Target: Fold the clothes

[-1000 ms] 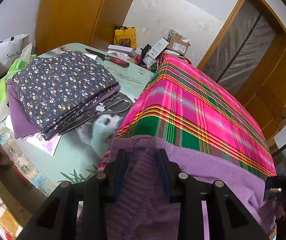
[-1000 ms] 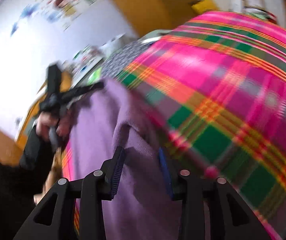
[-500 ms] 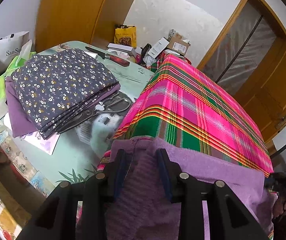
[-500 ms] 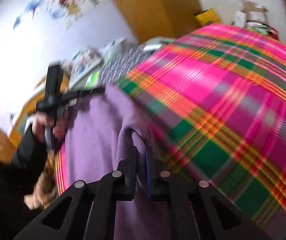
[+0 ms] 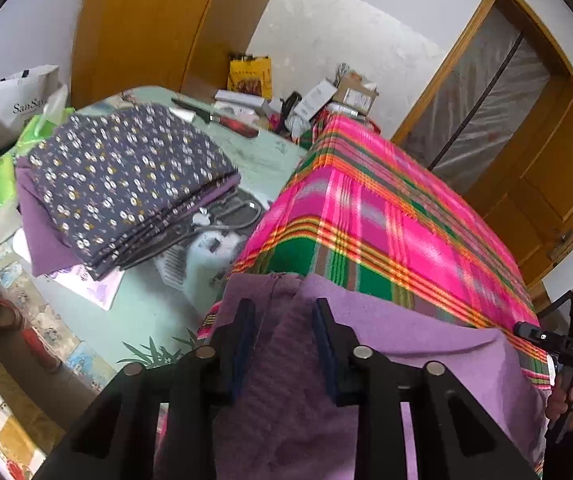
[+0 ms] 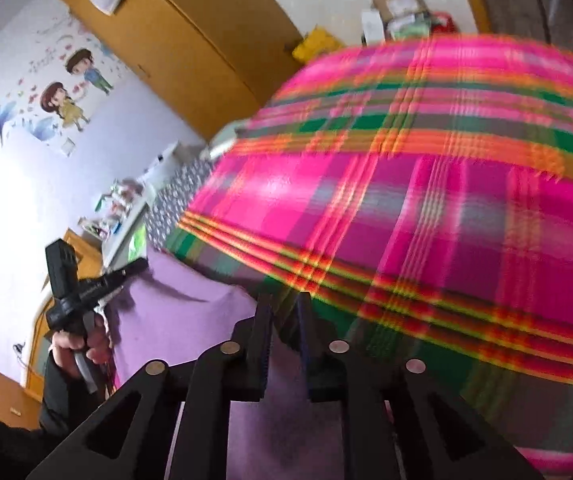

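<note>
- Cluttered bedroom, left wrist view: a pink-and-green plaid blanket [image 5: 386, 220] covered a raised surface and served as the folding top.
- A purple garment [image 5: 426, 344] lay spread across the near edge of the plaid blanket, probably to flatten it before a fold.
- The left gripper [image 5: 282, 306] straddled a ribbed part of that garment at the blanket's near left corner. Its jaws had just been closing but stood wide, cloth between them and, as far as I could judge, not yet pinched.
- Left of the plaid blanket, a folded floral garment [image 5: 126, 172] sat stacked on a green table [image 5: 142, 308], seemingly set aside as finished, with scissors [image 5: 226, 216] beside it.
- Right wrist view, blurred: the right gripper [image 6: 283, 300] sat at the garment's edge on the plaid blanket. Its jaws had just been opening, with a gap showing and purple cloth between them, apparently let go.
- Both tools flanked the garment, likely to take matching corners.
</note>
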The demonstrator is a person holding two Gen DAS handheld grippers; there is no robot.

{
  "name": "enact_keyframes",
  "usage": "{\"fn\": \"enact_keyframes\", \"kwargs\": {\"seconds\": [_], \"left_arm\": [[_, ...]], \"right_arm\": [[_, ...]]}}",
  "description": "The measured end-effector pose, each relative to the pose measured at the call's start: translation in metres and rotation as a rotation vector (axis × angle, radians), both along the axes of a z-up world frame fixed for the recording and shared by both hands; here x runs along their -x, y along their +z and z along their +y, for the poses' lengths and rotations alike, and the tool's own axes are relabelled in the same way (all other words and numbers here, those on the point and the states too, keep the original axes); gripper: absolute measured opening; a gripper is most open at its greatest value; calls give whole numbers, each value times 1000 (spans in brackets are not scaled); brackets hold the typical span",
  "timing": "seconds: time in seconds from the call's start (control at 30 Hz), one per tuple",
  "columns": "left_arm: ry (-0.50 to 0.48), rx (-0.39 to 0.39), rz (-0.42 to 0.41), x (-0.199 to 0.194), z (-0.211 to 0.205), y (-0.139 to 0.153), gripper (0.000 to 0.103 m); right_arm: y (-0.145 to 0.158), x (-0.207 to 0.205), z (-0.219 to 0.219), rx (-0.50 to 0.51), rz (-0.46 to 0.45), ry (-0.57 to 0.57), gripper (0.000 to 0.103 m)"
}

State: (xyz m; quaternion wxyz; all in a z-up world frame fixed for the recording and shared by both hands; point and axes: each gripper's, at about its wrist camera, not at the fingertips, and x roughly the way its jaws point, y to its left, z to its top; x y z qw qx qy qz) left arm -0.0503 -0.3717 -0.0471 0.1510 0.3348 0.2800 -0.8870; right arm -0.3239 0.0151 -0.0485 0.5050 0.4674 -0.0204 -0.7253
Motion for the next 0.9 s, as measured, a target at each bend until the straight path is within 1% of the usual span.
{"fn": "enact_keyframes", "kwargs": {"seconds": [0.03,0.1,0.13,0.2,0.27,0.3,0.37,0.43,0.53,0.63,0.73,0.77,0.8,0.9], "left_arm": [[-1,7,14,-5,2,3,30],[-13,24,33,-14,8,8,30],[-18,36,31,-16,11,8,30],[-27,64,11,-18,15,5,30],[-20,75,-22,-18,15,-2,30],[-18,59,-23,-19,12,-4,30],[-12,46,-20,-21,8,-2,30],[-15,68,-33,-18,6,4,30],[-82,72,-37,-6,5,10,32],[-125,66,-74,10,7,5,32],[-148,117,-129,21,13,-5,31],[-152,143,-128,22,15,-5,31],[-150,151,-123,20,16,-5,30],[-127,132,-91,10,15,1,30]], "right_arm": [[6,-8,4,7,35,11,28],[17,-25,11,21,106,33,35],[19,-36,12,16,139,47,35],[15,-55,9,-2,171,82,35],[7,-69,4,-18,155,115,35],[1,-73,1,-27,139,129,35],[-8,-80,-3,-46,126,144,35],[-13,-87,-6,-48,111,162,35],[-17,-94,-10,-47,101,184,35],[-17,-102,-18,-43,105,211,35],[-17,-110,-25,-44,113,237,35],[-18,-111,-26,-47,113,241,35],[-18,-113,-26,-49,113,244,35],[-16,-115,-22,-50,114,238,35]]}}
